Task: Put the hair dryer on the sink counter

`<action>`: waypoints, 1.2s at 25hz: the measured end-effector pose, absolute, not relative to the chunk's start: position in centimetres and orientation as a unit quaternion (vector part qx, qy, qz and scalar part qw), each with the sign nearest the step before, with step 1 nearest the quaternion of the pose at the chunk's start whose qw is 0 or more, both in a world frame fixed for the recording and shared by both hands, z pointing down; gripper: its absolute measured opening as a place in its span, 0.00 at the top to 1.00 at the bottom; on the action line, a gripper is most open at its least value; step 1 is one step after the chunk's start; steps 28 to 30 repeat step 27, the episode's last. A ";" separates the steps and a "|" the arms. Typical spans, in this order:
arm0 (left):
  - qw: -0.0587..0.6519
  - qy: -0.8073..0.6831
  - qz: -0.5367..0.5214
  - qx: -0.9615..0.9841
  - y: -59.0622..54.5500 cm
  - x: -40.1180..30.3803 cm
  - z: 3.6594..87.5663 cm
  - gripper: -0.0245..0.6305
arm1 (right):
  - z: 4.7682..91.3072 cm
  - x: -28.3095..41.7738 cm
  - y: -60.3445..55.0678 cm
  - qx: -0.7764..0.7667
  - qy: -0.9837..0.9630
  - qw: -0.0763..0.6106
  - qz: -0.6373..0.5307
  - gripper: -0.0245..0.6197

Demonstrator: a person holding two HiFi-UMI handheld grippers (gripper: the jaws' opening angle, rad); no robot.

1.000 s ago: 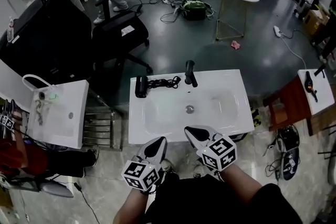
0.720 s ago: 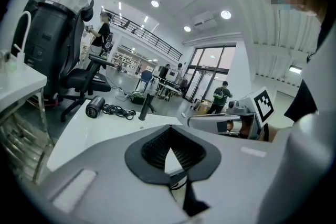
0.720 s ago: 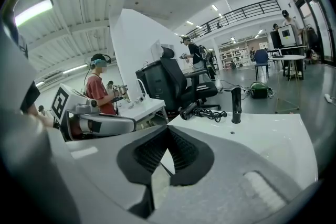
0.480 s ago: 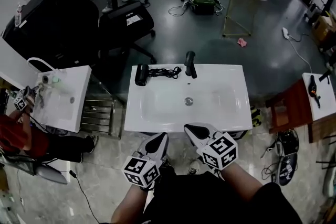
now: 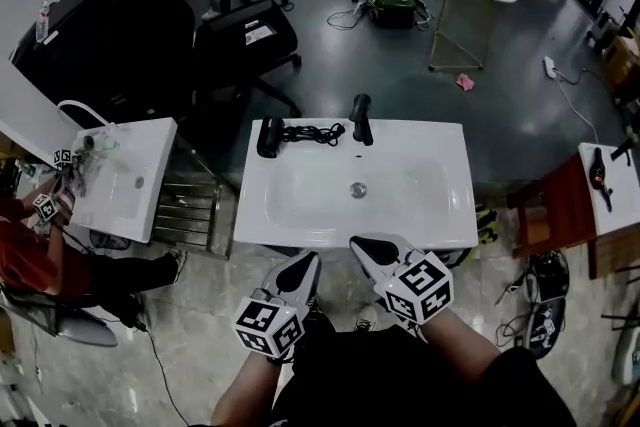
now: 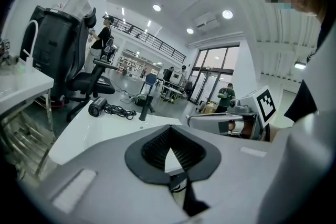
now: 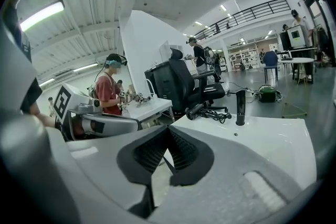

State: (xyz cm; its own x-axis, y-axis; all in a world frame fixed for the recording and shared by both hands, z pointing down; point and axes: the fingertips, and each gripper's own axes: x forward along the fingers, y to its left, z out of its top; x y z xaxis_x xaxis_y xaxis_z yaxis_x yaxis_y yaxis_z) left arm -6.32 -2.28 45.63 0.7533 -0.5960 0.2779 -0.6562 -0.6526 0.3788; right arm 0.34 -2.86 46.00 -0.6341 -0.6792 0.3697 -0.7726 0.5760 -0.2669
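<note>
The black hair dryer [image 5: 269, 137] lies on the white sink counter [image 5: 450, 215] at its back left corner. Its coiled cord [image 5: 312, 132] runs toward the black faucet [image 5: 360, 118]. My left gripper [image 5: 305, 263] and right gripper [image 5: 362, 247] hover side by side at the counter's front edge, both shut with nothing in them. The left gripper view has the hair dryer [image 6: 97, 107] far ahead beyond its closed jaws [image 6: 169, 131]. From the right gripper view the hair dryer [image 7: 194, 110] lies left of the faucet [image 7: 240, 107], past the closed jaws [image 7: 168, 131].
A smaller white sink [image 5: 120, 180] stands at the left, with a person in red [image 5: 25, 255] working beside it. A metal rack [image 5: 190, 220] fills the gap between the sinks. A black office chair [image 5: 240, 40] is behind the counter, a reddish stool [image 5: 545, 205] at the right.
Both grippers have drawn back a little from over the basin to the counter's front edge, still shut. The hair dryer has not moved. The person at the left sink has shifted.
</note>
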 end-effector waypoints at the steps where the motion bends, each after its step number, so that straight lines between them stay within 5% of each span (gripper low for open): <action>1: 0.234 -0.346 0.064 0.906 -2.2 -6.3 45.7 0.96 | 46.1 0.3 -2.7 0.410 -0.881 0.115 0.205 0.96; 30: 0.231 -0.340 0.070 0.909 -1.3 -6.4 45.1 0.96 | 46.6 -0.6 -1.9 0.406 -0.881 0.115 0.213 0.96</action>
